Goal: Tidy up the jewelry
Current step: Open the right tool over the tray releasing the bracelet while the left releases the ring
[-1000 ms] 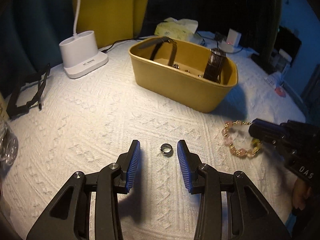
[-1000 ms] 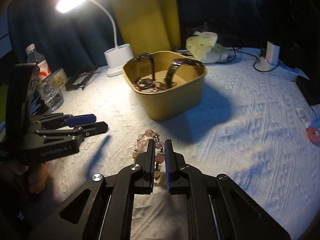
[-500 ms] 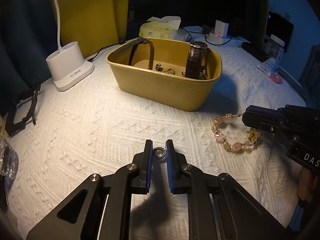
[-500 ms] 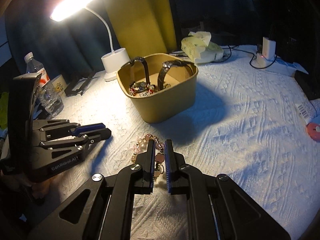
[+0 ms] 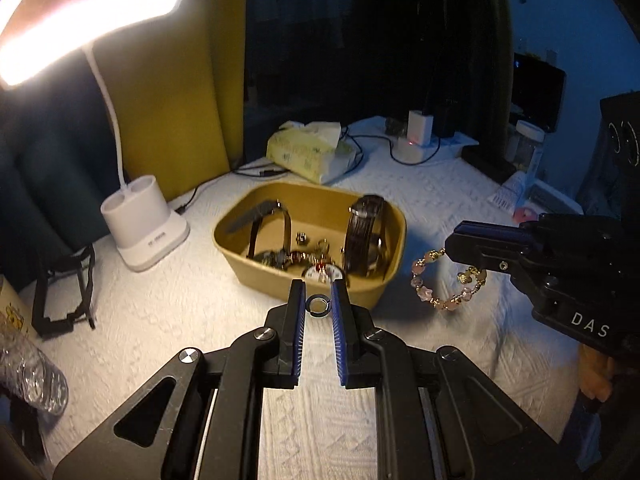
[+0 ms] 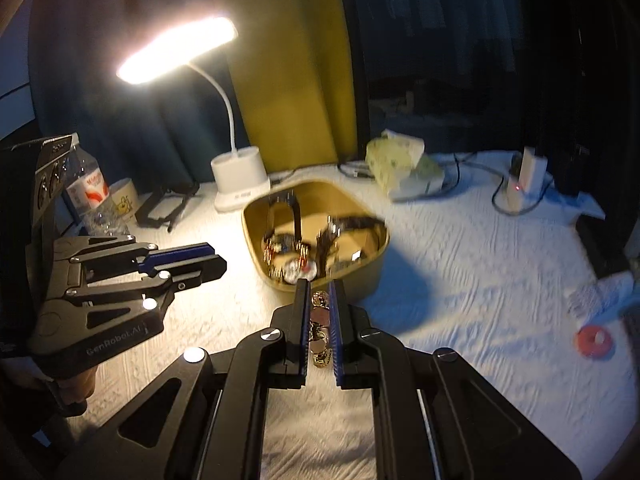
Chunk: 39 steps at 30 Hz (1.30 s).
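Grippers both hang above the white cloth (image 5: 168,304), aimed at the tan bin (image 5: 256,264). Left gripper (image 5: 317,292) pinches a small dark metal ring (image 5: 317,305) between its blue-padded tips, held in the air just short of the bin's near wall. Right gripper (image 6: 320,292) is clamped on a bracelet (image 5: 440,284) of pink beads and gold links, which droops in a loop below its tips, to the right of the bin. Inside the bin lie two watches (image 5: 366,236) standing on their straps and a jumble of small pieces.
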Each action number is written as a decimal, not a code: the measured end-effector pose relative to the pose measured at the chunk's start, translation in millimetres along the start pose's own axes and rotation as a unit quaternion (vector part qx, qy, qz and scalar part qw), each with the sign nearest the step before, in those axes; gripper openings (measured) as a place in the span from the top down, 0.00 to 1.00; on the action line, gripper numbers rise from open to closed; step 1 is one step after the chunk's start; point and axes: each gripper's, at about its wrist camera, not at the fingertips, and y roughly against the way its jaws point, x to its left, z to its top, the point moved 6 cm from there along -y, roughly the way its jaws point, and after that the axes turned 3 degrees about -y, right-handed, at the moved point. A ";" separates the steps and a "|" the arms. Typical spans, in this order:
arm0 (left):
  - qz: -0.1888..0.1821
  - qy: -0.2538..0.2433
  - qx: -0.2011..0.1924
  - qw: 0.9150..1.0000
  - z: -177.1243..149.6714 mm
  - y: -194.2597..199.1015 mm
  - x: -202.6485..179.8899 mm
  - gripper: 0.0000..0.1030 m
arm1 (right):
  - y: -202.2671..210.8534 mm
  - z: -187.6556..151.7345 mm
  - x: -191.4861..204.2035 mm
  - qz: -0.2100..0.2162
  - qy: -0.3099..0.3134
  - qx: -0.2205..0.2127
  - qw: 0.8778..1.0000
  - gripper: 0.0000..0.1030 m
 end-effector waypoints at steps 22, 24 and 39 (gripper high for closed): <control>-0.037 0.053 -0.010 0.998 23.7 -45.3 26.8 0.86 | -56.0 32.9 9.9 0.032 0.021 0.011 0.999 0.91; -0.039 0.055 -0.007 0.998 23.5 -49.3 28.2 0.86 | -59.9 31.5 7.2 0.027 0.022 0.017 0.999 0.90; -0.064 0.051 0.005 0.997 23.0 -57.1 13.4 0.86 | -56.6 22.4 -8.0 -0.006 0.016 0.019 1.000 0.81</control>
